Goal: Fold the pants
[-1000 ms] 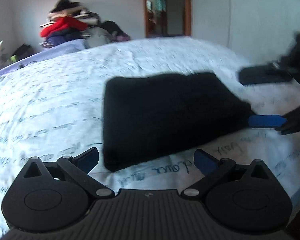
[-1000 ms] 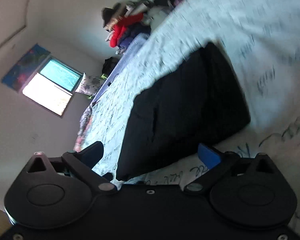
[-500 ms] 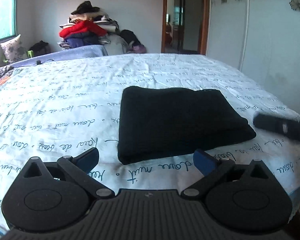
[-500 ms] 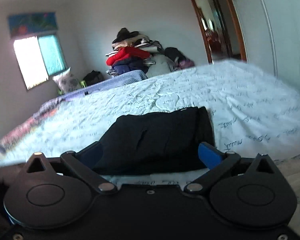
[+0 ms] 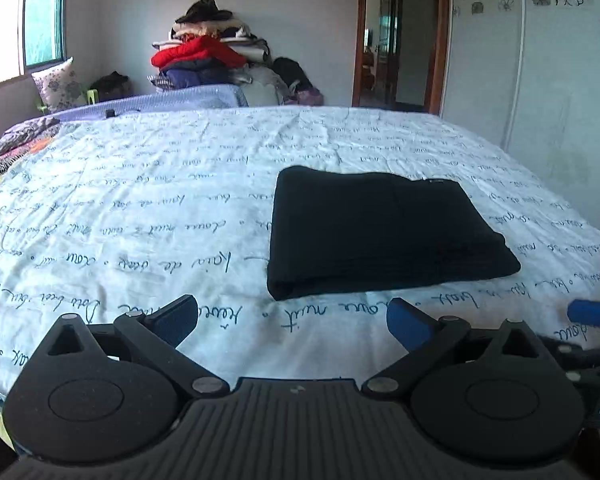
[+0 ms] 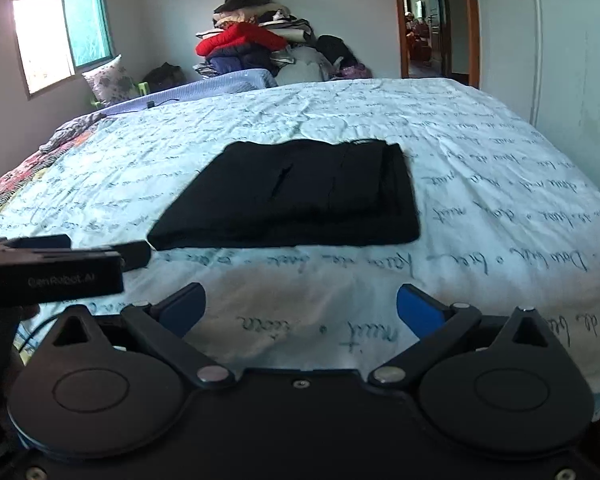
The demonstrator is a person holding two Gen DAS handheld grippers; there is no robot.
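Black pants [image 5: 384, 228] lie folded into a neat rectangle on the white bed sheet [image 5: 140, 216] printed with handwriting. In the right wrist view the same pants [image 6: 296, 196] sit a little beyond the bed's near edge. My left gripper [image 5: 292, 318] is open and empty, hovering short of the near edge of the pants. The right gripper [image 6: 300, 308] is open too, nothing between its blue fingers, and well back from the fabric. Its blue fingertip [image 5: 594, 314] shows at the right edge of the left wrist view. The left gripper's body [image 6: 48, 270] appears at the left of the right wrist view.
A pile of clothes [image 5: 208, 56] with a red jacket is stacked at the far side of the bed. A pillow [image 5: 58, 84] leans under the window, a patterned blanket [image 5: 4, 160] lies at the far left, a doorway [image 5: 396, 40] opens at the back right, and a white wall [image 5: 540, 80] borders the right.
Both grippers have pulled back from the folded pants and levelled out. The right gripper, which was tilted beside the pants' right edge, now faces the bed upright.
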